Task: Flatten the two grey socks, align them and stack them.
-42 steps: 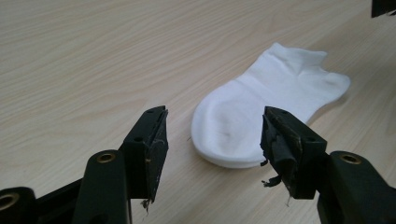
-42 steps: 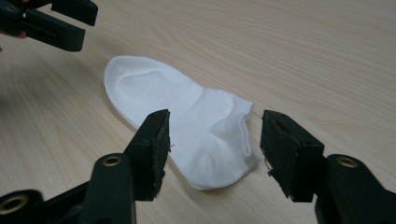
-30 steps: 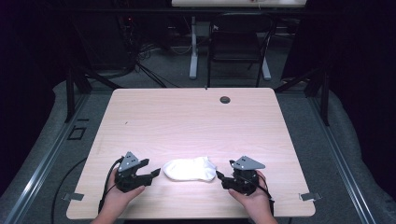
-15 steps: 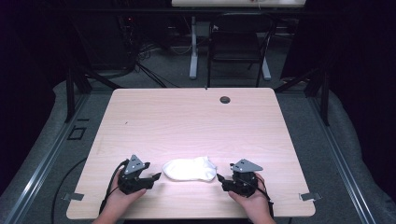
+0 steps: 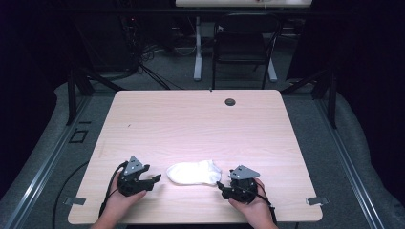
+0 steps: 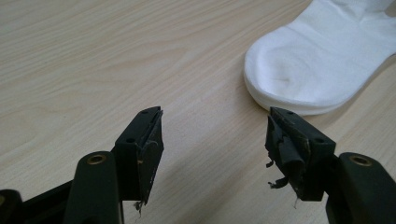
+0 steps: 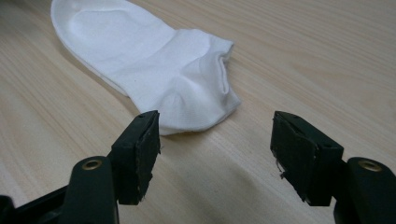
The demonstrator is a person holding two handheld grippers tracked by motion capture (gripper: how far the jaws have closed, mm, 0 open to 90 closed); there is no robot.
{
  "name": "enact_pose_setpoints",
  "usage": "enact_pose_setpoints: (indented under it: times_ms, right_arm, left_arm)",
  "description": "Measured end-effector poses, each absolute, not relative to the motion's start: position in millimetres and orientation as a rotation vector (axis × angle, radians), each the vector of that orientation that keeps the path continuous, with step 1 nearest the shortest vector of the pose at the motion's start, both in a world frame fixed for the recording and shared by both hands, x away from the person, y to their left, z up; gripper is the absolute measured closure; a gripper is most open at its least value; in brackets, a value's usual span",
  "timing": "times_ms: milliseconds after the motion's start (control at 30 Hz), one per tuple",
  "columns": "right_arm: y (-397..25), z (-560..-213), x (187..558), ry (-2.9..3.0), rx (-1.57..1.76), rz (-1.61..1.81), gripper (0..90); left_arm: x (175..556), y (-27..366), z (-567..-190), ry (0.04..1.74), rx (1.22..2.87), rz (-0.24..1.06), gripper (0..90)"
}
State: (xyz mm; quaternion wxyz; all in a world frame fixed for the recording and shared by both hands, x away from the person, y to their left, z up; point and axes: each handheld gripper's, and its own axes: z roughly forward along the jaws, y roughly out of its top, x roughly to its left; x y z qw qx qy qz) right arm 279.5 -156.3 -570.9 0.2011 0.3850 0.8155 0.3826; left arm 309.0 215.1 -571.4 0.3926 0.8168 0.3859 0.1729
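Note:
A white ankle sock [image 5: 193,172] lies flat near the table's front edge, between the two grippers. My left gripper [image 5: 154,181] sits just left of its toe end, jaws open and empty. In the left gripper view the sock's rounded toe [image 6: 317,60] lies ahead and to the right of the open gripper [image 6: 215,144]. My right gripper [image 5: 220,186] rests just right of the cuff end, open and empty. In the right gripper view the cuff and heel [image 7: 187,84] lie close ahead of the left jaw of the gripper [image 7: 215,149].
The light wooden table [image 5: 191,129] has a small dark round grommet [image 5: 230,101] near its far edge. A black chair [image 5: 241,43] and desk legs stand on the floor beyond the table. Hands hold both grippers at the front edge.
Both grippers have drawn slightly back toward the front edge and away from the sock. The sock lies where it was.

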Motion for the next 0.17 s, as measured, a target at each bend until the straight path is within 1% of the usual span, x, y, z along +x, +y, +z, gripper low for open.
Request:
enact_pose_setpoints:
  times_ms: [167]
  right_arm:
    - [-157.0,-572.3,281.1,2.279,1.093,1.073,32.8]
  left_arm:
    - [308.7,214.7,-570.8,0.975,2.067,0.438,36.7]
